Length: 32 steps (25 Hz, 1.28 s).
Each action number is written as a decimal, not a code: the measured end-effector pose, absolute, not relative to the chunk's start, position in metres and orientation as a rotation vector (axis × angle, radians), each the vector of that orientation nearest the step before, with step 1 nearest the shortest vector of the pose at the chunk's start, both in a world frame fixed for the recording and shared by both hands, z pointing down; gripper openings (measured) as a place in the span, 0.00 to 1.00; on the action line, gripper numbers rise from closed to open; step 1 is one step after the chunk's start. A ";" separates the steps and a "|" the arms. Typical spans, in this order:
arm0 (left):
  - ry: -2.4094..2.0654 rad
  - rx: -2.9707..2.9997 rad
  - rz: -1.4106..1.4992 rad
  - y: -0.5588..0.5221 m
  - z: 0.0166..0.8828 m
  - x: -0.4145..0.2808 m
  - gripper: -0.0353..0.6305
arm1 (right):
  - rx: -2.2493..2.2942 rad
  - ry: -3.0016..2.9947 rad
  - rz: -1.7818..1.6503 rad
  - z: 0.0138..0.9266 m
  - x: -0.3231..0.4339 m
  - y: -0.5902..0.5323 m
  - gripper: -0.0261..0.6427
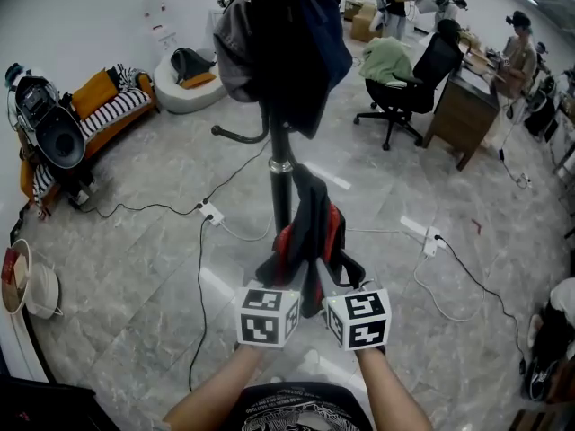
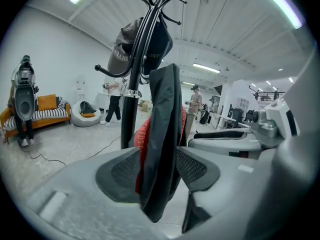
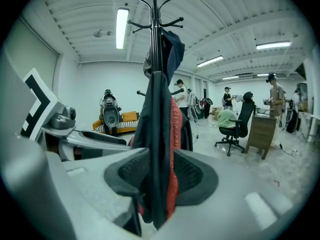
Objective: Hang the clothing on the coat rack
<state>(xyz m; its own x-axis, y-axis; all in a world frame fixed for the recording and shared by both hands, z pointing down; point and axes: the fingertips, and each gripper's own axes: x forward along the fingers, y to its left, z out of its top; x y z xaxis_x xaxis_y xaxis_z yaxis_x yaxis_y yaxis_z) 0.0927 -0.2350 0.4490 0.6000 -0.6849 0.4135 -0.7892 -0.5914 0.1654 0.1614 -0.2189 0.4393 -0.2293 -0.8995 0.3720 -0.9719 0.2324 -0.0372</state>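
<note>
Clothing (image 1: 308,223), a black garment with red at its folds, is seen hanging against the pole of the coat rack (image 1: 281,173), below the dark items (image 1: 287,52) draped at its top. At the left, the left gripper (image 2: 159,164) is held with its jaws spread wide. A fold of the garment passes between them, but no pinch on it can be made out. In the middle, the garment's upper end is rounded over beside the pole and is judged to be carried by a peg, though the peg itself is hidden. At the right, the right gripper (image 3: 160,176) is likewise spread wide, with another fold lying loose between its jaws. The release is judged to be the step in hand. Next, both grippers are to be drawn straight back together, so that the loose folds are slid out of the jaws without being snagged and pulled off the rack.
</note>
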 end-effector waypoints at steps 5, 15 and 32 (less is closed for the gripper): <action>-1.152 2.513 0.428 -0.223 0.443 0.092 0.35 | 1.727 -2.245 0.384 0.437 0.151 -0.207 0.25; -1.119 2.559 0.401 -0.195 0.433 0.093 0.34 | 1.759 -2.240 0.374 0.429 0.145 -0.174 0.22; -1.057 2.650 0.362 -0.140 0.417 0.069 0.10 | 1.874 -2.238 0.337 0.404 0.116 -0.116 0.07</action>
<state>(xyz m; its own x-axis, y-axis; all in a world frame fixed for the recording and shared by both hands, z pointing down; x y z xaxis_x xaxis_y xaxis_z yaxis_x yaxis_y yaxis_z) 0.0691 -0.1396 0.4165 0.7033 -0.6327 0.3241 -0.6987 -0.6993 0.1511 0.1158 -0.1157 0.4038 -0.1744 -0.9385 0.2980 -0.9846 0.1689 -0.0444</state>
